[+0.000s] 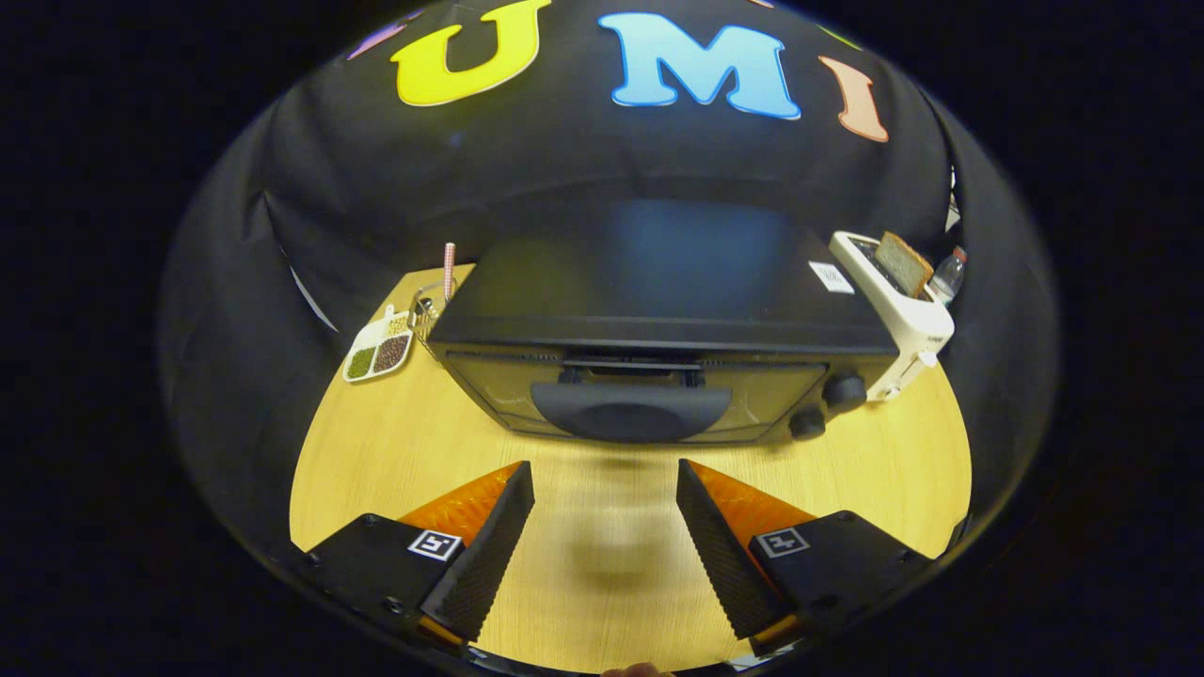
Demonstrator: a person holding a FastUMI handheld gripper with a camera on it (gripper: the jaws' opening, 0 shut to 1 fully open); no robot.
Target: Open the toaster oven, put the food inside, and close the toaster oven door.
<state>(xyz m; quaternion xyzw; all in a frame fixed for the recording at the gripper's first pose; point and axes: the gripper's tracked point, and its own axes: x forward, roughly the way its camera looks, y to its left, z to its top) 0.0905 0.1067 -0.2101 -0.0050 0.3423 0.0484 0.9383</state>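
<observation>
Door (630,400) of the toaster oven (658,320) at the table's (376,470) far edge sits shut while I hold the gripper (605,480) with its 2 fingers spread and empty just short of it, which fits either food still waiting outside or already sealed in.

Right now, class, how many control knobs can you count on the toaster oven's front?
2. Upper knob and lower knob, both right of the toaster oven door handle, beyond the open fingers. Others may be hidden.

a light wooden table (847,470) carries the toaster oven (649,348), a white toaster (903,315) and a divided dish (378,353).
</observation>
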